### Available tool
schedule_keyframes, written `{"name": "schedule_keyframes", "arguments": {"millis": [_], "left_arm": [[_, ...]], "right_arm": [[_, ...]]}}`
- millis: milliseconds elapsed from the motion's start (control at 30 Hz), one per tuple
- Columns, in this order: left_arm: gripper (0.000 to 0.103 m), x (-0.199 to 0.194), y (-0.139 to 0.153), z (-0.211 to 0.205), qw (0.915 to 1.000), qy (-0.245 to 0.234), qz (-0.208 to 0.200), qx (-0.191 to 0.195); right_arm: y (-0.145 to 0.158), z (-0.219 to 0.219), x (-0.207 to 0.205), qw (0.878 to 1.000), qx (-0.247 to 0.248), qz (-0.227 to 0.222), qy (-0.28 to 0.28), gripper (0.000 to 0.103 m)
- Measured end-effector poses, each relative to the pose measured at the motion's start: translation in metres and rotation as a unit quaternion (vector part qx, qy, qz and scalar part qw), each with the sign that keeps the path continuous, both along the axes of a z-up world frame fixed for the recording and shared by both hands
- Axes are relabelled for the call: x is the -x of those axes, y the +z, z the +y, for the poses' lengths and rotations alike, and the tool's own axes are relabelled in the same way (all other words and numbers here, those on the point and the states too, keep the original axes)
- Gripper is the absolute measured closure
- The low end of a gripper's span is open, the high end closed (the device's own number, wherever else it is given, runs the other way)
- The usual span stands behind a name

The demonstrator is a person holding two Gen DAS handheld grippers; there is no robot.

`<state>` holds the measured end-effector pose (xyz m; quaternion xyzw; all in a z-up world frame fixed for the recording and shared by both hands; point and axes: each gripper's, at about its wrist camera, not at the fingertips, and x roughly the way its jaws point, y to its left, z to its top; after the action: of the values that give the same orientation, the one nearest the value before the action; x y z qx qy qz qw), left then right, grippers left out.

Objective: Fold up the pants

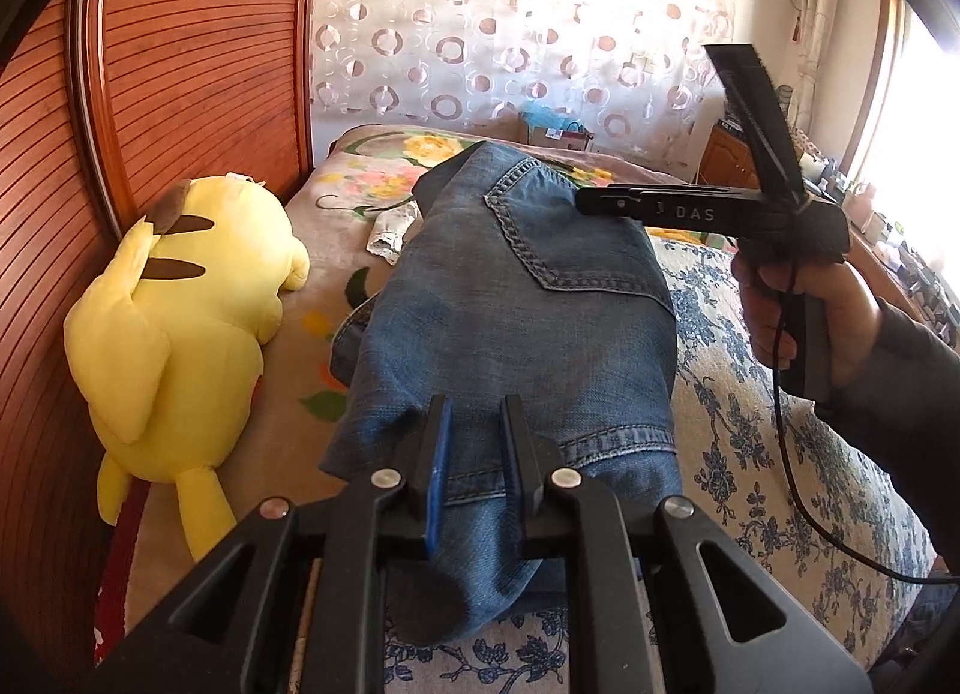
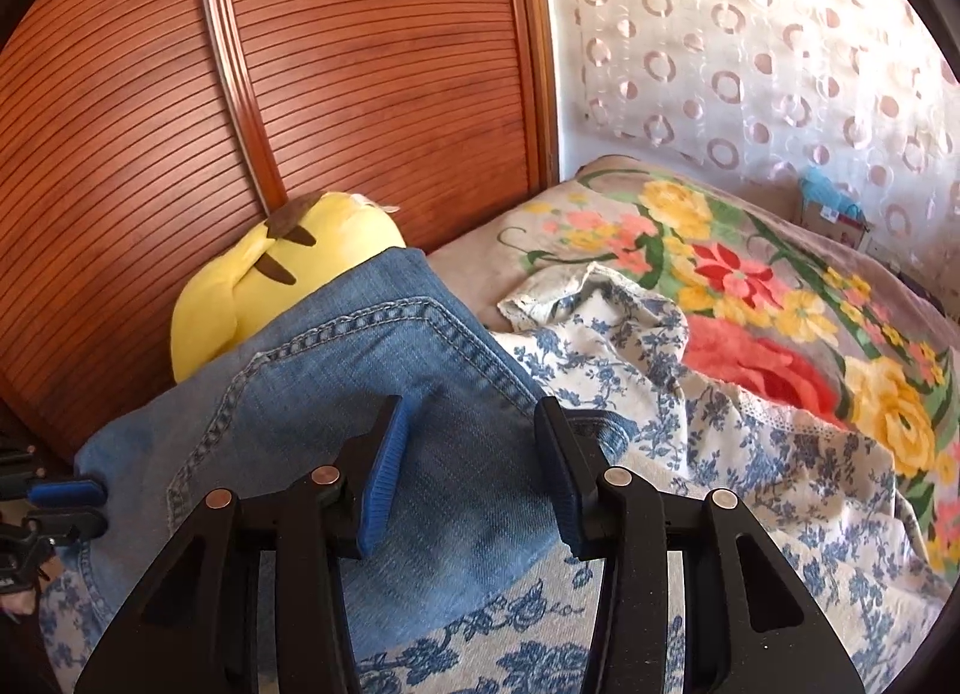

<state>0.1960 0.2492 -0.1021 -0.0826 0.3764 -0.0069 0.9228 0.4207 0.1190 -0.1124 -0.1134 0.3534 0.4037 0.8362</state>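
Note:
Blue jeans (image 1: 510, 304) lie folded along the bed, back pocket up. My left gripper (image 1: 477, 448) is at their near end, its jaws narrow and pinching a fold of denim that bulges between the fingers. In the right wrist view it shows at the far left (image 2: 72, 505), on the jeans' (image 2: 336, 370) corner. A hand (image 1: 798, 310) holds my right gripper (image 1: 585, 201) over the pocket end. Its jaws (image 2: 474, 442) stand apart over the jeans' edge. The left blue pad (image 2: 384, 478) shows bare and does not press on the cloth.
A yellow plush toy (image 1: 180, 304) lies left of the jeans, against a slatted wooden panel (image 1: 180, 64). A blue-flowered sheet (image 1: 750, 424) covers the near bed, and a bright floral blanket (image 2: 750, 286) lies beyond it. A black cable (image 1: 786, 454) hangs from the right gripper. Cluttered furniture stands at the far right.

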Motion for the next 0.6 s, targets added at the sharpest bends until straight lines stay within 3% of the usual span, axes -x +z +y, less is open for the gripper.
{"name": "schedule_keyframes", "arguments": {"millis": [167,233,367,467,600], "left_arm": [[0.08,0.003,0.006,-0.001,1.0,0.003,-0.005,-0.007],[0.067,0.005,0.009,-0.003,0.9999,0.002,-0.008,-0.007],[0.054,0.009,0.015,-0.007,0.9998,0.0,-0.016,-0.015],[0.037,0.011,0.02,-0.009,0.9995,0.003,-0.023,-0.02],[0.036,0.015,0.026,-0.005,0.9988,0.024,-0.03,-0.03]], "right_arm": [[0.01,-0.009,0.014,1.0,-0.012,-0.005,-0.009,0.059],[0.014,-0.011,0.018,1.0,-0.015,-0.007,-0.01,0.059],[0.018,-0.012,0.026,1.0,-0.019,-0.003,-0.003,0.059],[0.02,-0.014,0.033,1.0,-0.02,-0.004,0.001,0.059],[0.02,-0.017,0.041,1.0,-0.022,-0.003,0.004,0.057]]}}
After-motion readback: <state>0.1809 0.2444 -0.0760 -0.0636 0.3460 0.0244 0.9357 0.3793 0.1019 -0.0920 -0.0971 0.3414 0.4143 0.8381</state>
